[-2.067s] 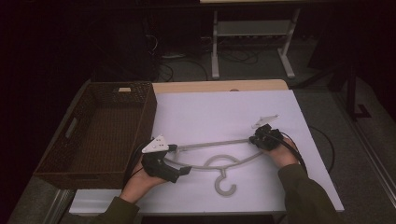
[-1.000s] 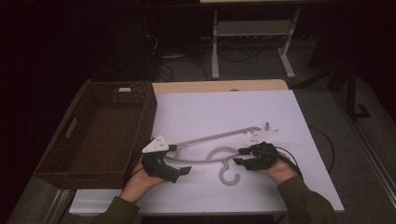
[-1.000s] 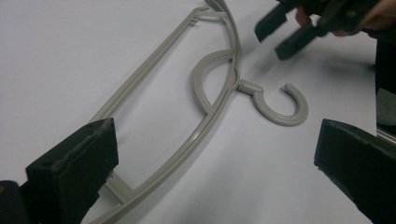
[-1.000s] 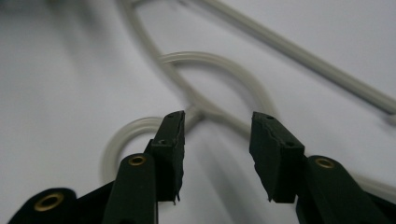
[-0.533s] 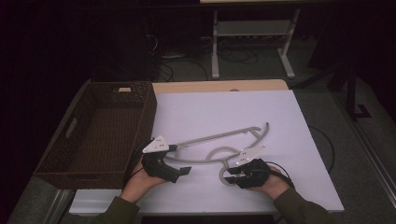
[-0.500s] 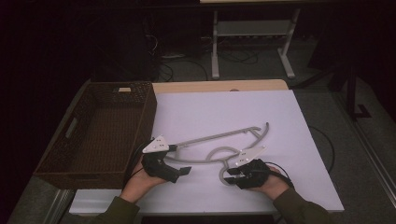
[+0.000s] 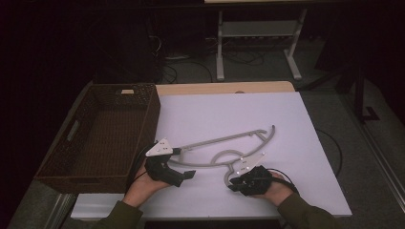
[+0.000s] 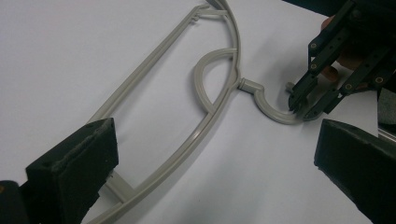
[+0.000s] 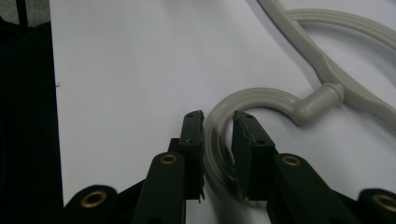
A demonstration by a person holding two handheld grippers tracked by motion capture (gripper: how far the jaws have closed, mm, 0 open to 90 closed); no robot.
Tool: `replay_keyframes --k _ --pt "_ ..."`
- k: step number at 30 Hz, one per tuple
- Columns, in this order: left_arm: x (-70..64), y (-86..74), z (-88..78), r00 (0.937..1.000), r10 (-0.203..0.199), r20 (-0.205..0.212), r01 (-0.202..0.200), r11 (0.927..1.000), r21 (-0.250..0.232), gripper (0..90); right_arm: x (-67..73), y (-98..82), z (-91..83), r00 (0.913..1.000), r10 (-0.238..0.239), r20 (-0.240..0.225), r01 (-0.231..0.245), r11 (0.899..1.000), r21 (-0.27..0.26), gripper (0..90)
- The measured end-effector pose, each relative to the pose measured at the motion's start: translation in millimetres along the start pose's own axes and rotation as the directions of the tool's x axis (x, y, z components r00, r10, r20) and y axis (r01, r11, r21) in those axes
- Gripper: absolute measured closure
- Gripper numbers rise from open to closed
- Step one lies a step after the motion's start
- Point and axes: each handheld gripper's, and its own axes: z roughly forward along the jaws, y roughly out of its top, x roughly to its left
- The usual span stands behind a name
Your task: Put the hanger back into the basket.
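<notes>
I see a pale grey hanger (image 7: pixel 224 151) on a white table (image 7: pixel 286 119). My grippers, left (image 7: pixel 184 175) and right (image 7: pixel 232 183), are black with grey top plates. Basket (image 7: pixel 67 157) is dark brown wicker. Sleeves (image 7: pixel 305 217) are olive green.

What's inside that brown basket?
The wicker basket looks empty: its dark woven floor shows in the high view, with only a small tag on its far rim. The near wall hides the floor's closest strip.

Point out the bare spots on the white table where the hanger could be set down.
The table is bare between the wooden strip along its far edge and the hanger, and right of the hanger's curved end. It is crowded near the front edge, around the left gripper and right gripper.
</notes>
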Motion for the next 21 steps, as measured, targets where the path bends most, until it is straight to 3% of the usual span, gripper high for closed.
replay_keyframes --k 4,6,10,13,18,19,20,21 --pt "0.0 -0.1 0.1 1.0000 -0.001 0.001 0.001 1.0000 0.001 0.0 1.3 0.1 0.7 1.0000 -0.006 0.000 0.006 1.000 0.000 75.9" --pt "-0.1 -0.1 0.1 1.0000 0.000 0.000 0.000 1.0000 0.000 0.0 -0.2 -0.7 1.8 0.9984 -0.055 0.015 0.055 0.998 -0.003 76.9" --pt "0.3 -0.6 0.6 1.0000 0.007 0.001 -0.007 1.0000 0.006 0.0 2.0 -0.5 2.0 0.9974 -0.068 0.024 0.068 0.998 -0.001 78.5" --pt "0.0 -1.3 2.0 1.0000 -0.003 0.002 0.003 1.0000 0.007 0.0 4.2 -0.3 1.2 0.9991 -0.038 0.019 0.038 0.999 0.003 78.7" --pt "-0.3 -1.9 3.1 1.0000 0.006 0.004 -0.006 0.9999 0.015 0.0 3.1 0.0 1.2 0.9989 -0.044 0.018 0.044 0.999 0.003 78.9" --pt "-0.2 -2.0 3.3 0.9999 0.010 0.002 -0.010 0.9997 0.021 0.0 1.2 0.0 1.7 0.9975 -0.068 0.020 0.068 0.998 0.000 78.9" --pt "0.1 -2.1 3.7 0.9999 0.016 0.002 -0.016 0.9996 0.024 0.0 1.8 1.1 0.0 0.9994 -0.035 0.008 0.035 0.999 0.008 79.2" --pt "-0.3 -2.2 4.3 0.9999 0.013 0.003 -0.014 0.9997 0.022 0.0 1.8 1.1 0.0 0.9994 -0.035 0.008 0.035 0.999 0.008 79.2"
